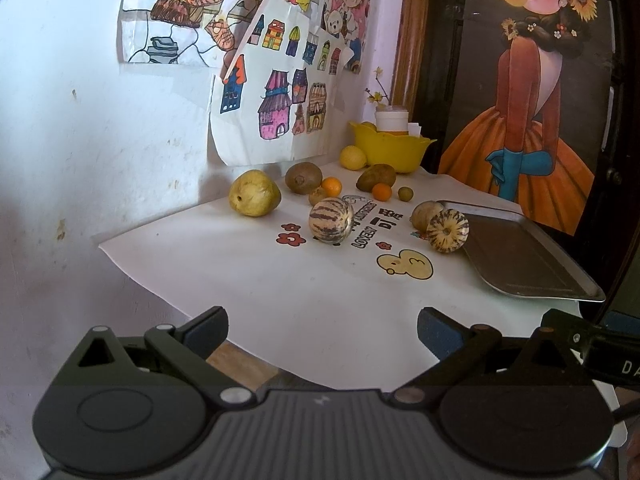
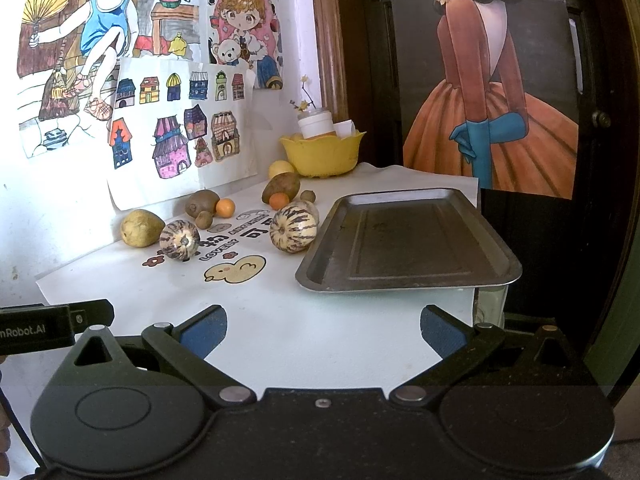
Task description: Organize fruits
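Nothing sorted when I looked: metal tray (image 2: 408,240) sat empty, fruits (image 2: 294,229) loose near the surface's back edge; both hand-held grippers, left (image 1: 322,332) and right (image 2: 324,330), released, holding nothing.

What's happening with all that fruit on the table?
A person holds two grippers and is about to sort the fruit. The left gripper and the right gripper are both open and holding nothing. Fruit, including two striped melons and a pear, sits on the white table cover. The metal tray has nothing in it yet.
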Action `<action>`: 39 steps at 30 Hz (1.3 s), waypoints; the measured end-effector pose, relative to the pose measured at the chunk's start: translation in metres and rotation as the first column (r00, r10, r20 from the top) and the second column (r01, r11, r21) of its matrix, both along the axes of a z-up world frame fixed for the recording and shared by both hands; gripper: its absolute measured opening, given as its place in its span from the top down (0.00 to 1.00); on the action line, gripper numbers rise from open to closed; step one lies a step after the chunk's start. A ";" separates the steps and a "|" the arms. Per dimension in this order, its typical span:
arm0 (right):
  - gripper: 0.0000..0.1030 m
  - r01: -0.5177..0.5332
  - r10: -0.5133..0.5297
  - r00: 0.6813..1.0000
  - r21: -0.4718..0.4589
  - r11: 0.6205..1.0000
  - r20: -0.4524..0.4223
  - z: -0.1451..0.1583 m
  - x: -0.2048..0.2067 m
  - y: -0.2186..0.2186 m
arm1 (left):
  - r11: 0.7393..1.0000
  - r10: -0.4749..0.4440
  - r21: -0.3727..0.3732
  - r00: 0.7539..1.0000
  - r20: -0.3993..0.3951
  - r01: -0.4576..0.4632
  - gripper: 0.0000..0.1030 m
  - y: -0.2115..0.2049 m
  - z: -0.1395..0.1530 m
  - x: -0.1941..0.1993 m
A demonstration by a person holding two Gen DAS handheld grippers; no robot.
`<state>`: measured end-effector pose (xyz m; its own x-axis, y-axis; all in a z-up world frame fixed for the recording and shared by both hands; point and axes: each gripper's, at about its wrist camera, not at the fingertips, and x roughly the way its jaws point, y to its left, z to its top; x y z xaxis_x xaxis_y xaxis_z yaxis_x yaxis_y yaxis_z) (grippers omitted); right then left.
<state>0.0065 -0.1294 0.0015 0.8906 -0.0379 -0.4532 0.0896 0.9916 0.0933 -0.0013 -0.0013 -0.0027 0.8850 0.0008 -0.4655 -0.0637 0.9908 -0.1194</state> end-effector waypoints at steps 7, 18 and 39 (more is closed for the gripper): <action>0.00 0.000 0.000 1.000 0.001 1.000 -0.001 0.000 0.000 0.000 | 1.000 0.000 0.000 1.000 -0.001 0.000 0.00 0.000 0.000 0.000; 0.00 0.000 0.000 1.000 0.002 1.000 -0.003 -0.001 0.001 0.000 | 1.000 -0.003 -0.001 1.000 -0.004 0.003 0.00 0.001 0.000 0.000; 0.00 -0.003 0.002 0.999 -0.008 1.000 -0.042 -0.007 0.013 -0.002 | 0.999 0.028 -0.030 0.998 -0.061 -0.030 0.00 0.015 -0.008 0.012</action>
<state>0.0195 -0.1311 -0.0056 0.8708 -0.0391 -0.4900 0.0907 0.9925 0.0819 0.0109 0.0136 -0.0107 0.8549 0.0113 -0.5187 -0.1007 0.9844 -0.1444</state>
